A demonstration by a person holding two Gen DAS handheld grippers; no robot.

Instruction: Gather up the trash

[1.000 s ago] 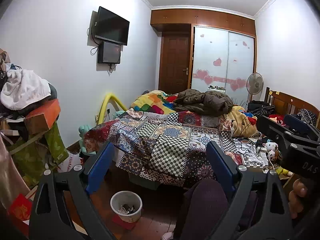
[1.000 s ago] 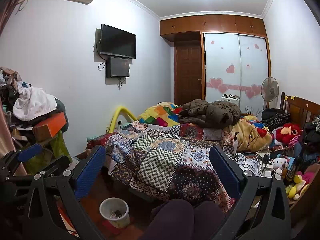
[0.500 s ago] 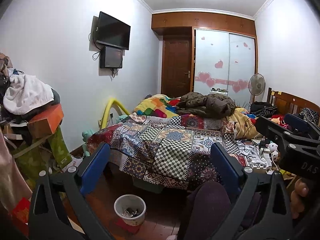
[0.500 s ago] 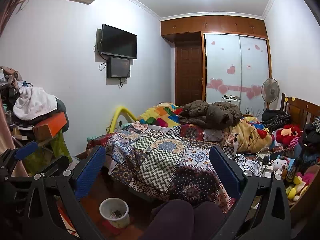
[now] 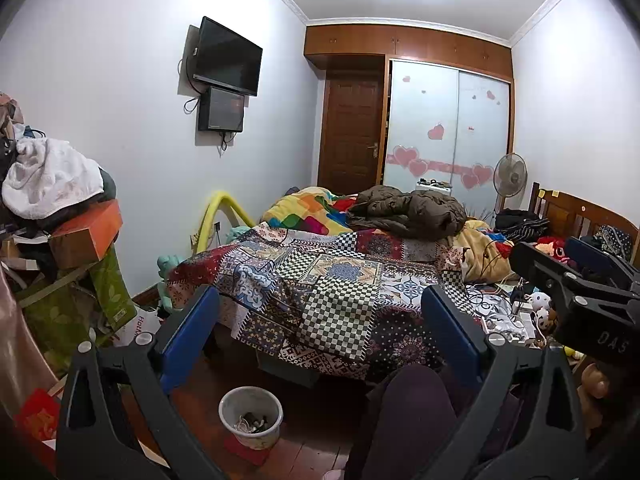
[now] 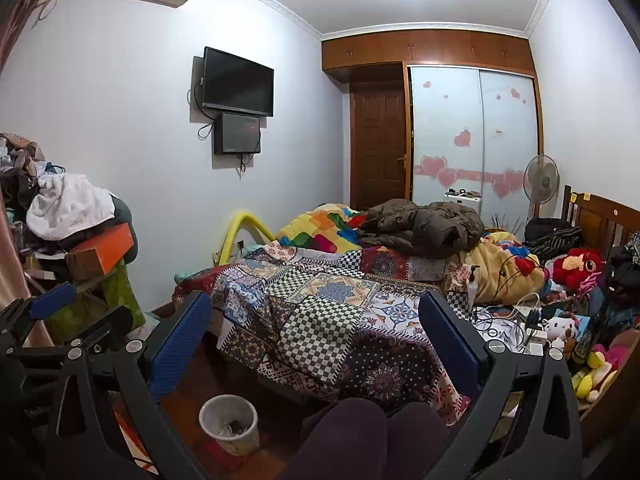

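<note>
A small white trash bin (image 5: 251,420) with some scraps inside stands on the wooden floor by the foot of the bed; it also shows in the right wrist view (image 6: 229,423). My left gripper (image 5: 320,320) is open and empty, held in the air above the floor and facing the bed. My right gripper (image 6: 316,322) is open and empty too, held level beside it. The right gripper's body shows at the right edge of the left wrist view (image 5: 576,292). The left gripper shows at the left edge of the right wrist view (image 6: 52,320).
A bed with a patchwork quilt (image 5: 332,280), a brown jacket (image 5: 408,210) and cables and plush toys (image 6: 560,324) fills the middle. A cluttered pile with an orange box (image 5: 86,232) stands left. The person's dark-clad knees (image 6: 360,436) are below. A red paper (image 5: 246,450) lies under the bin.
The left wrist view has risen and drifted slightly, so the bin and bed sit a little lower and further right. The right wrist view is almost unchanged. Both grippers stay open.
</note>
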